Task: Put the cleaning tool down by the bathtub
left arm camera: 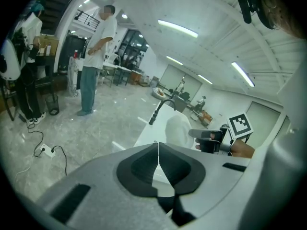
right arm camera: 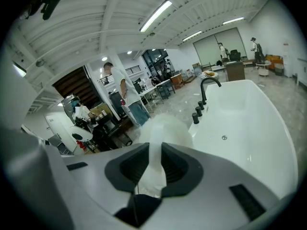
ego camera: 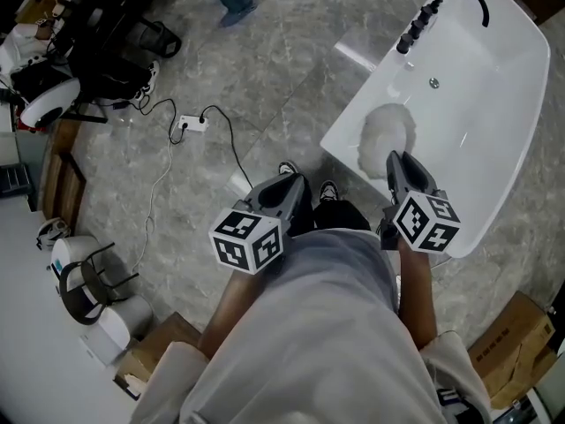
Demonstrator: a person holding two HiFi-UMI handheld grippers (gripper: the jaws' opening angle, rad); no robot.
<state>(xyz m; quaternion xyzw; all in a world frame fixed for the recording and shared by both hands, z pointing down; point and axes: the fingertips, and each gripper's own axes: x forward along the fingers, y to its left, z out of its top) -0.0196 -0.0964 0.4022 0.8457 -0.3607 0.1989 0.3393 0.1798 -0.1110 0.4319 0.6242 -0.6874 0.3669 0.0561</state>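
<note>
Along the outer side of the bathtub [ego camera: 494,95] the floor [ego camera: 291,78] lies bare, so you can pass a gripper there. Well away from the bathtub, a power strip [ego camera: 189,124] and its cable [ego camera: 229,138] cross the floor. At the bathtub's far end a black faucet [ego camera: 439,5] rises from the rim. Your shoes [ego camera: 328,189] stand just beside its near side, where the cleaning tool [ego camera: 387,135] in your right gripper [ego camera: 397,162] overhangs the rim. A cardboard box [ego camera: 516,343] sits beyond the near corner.

It looked like a large open workshop hall, not a home bathroom. A freestanding white bathtub [ego camera: 508,104] stood on a grey stone-tile floor [ego camera: 291,78] among a power strip [ego camera: 190,124] with trailing cables, cardboard boxes [ego camera: 516,341] and work tables [left arm camera: 121,71]. Long strip lights [left arm camera: 177,28] ran under a ribbed white ceiling [right arm camera: 120,13].
</note>
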